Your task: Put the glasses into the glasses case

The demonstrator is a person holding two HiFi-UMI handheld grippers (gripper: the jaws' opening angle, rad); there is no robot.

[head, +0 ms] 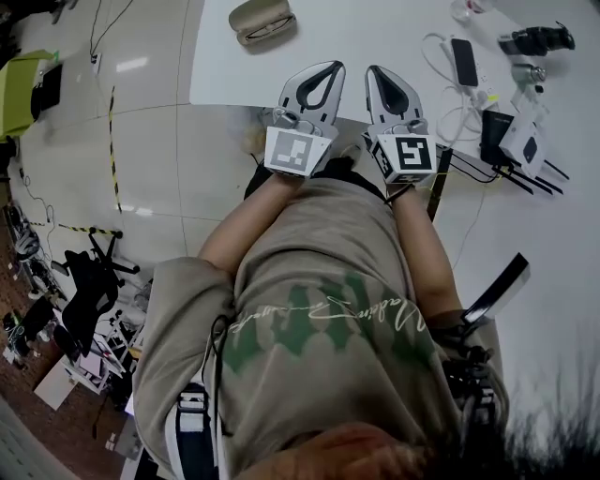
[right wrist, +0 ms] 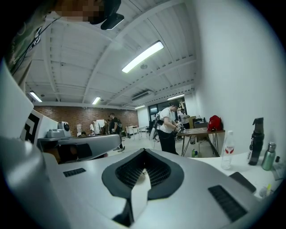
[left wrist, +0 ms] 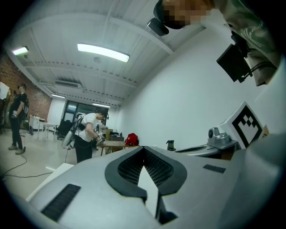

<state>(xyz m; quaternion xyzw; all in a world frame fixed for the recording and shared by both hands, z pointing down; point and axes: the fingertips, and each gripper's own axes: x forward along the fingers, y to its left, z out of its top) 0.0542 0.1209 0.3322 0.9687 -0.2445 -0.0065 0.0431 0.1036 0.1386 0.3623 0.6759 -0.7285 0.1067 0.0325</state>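
The beige glasses case [head: 262, 21] lay on the far side of the white table [head: 375, 28], its contents too small to tell. Nearer, at the table's near edge, the left gripper [head: 335, 67] was clenched, tips together on nothing. Just beside it the right gripper [head: 373, 71] was likewise closed and empty. A phone [head: 464, 61] lay far right.

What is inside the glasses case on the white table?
The tan glasses case lies ajar on the white table. Only a pale strip of its inside shows; the lid covers the rest, so its contents cannot be told.
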